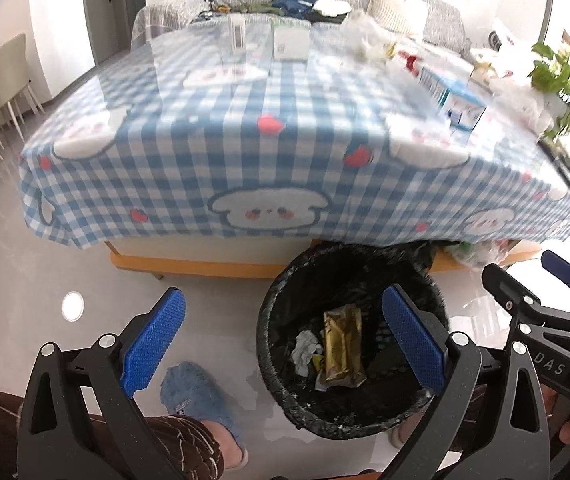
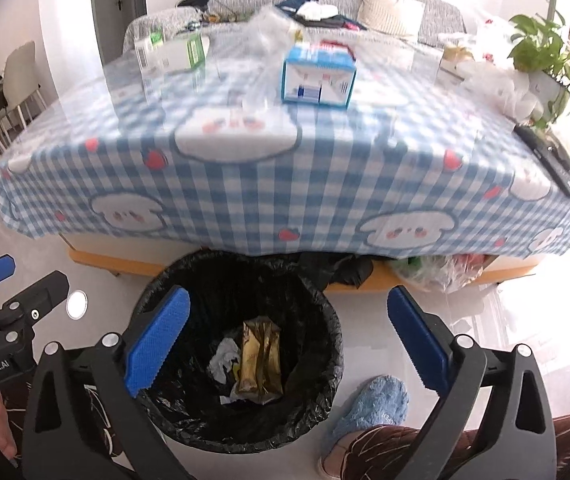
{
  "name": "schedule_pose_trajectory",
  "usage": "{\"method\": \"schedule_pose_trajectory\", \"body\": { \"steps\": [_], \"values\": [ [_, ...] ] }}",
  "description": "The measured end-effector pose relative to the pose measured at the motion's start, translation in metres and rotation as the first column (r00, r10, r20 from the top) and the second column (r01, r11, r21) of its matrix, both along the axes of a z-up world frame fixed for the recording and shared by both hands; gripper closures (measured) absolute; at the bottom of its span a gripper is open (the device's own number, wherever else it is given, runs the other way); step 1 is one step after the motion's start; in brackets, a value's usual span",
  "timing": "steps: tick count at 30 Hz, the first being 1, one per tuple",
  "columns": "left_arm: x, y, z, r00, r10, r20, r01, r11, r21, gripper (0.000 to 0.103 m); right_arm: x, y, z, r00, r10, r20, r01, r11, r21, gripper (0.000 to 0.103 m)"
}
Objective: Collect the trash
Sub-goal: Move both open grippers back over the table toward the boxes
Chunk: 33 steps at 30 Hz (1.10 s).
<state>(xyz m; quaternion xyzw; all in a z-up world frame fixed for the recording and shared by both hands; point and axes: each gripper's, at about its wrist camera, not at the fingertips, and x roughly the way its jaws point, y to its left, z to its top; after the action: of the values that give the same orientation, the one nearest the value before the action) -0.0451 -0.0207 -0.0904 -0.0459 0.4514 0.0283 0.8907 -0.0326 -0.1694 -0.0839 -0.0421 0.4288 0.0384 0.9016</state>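
We hold left gripper [image 1: 285, 340] and right gripper [image 2: 289, 344] over bin [image 2: 337, 344], both spread wide, nothing between pads

Risk: remaining trash sits along far edge of table [image 1: 245, 152], so long reach over cloth may nudge blue carton [image 2: 319, 80] or drag crumpled plastic [image 2: 269, 36] off edge; bin at near edge under cloth overhang, easy to knock with slipper [image 2: 369, 412]

Bin holds gold wrapper [image 2: 261, 360], creased and shiny, beside white tissue wad [image 2: 223, 358]

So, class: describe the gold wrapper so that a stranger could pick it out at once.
Find the black-lined bin on the floor before the checked tablecloth. Inside lies the gold wrapper, long, flat and shiny, unlike the crumpled white paper on its left.
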Motion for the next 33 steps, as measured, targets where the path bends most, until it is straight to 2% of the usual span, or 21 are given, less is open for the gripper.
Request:
{"method": "schedule_pose_trajectory", "body": {
  "steps": [8,16,23,26,33],
  "values": [
    [0.012,0.006,0.039,1.000,0.018,0.021,-0.018,1.000,-0.004,0.006,0.003,-0.007,0.045,0.997,-0.003,0.074,0.002,1.000,0.013,0.008],
    [0.048,0.013,0.072,0.999,0.029,0.046,-0.030,1.000,0.004,0.006,0.034,-0.027,0.082,0.992,-0.041,0.116,0.041,0.999,0.004,0.008],
    [0.092,0.018,0.092,0.997,0.033,0.063,-0.035,0.999,0.026,0.006,0.076,-0.043,0.095,0.991,-0.070,0.118,0.071,0.997,-0.007,0.008],
    [0.123,0.024,0.095,0.998,0.049,0.049,-0.050,0.999,0.015,0.006,0.103,-0.045,0.095,0.992,-0.075,0.099,0.076,0.997,-0.002,0.008],
    [0.195,0.029,0.094,0.998,0.058,0.025,-0.059,0.997,0.040,0.007,0.166,-0.034,0.087,0.997,-0.059,0.054,0.060,0.998,-0.014,0.008]
  ]
}}
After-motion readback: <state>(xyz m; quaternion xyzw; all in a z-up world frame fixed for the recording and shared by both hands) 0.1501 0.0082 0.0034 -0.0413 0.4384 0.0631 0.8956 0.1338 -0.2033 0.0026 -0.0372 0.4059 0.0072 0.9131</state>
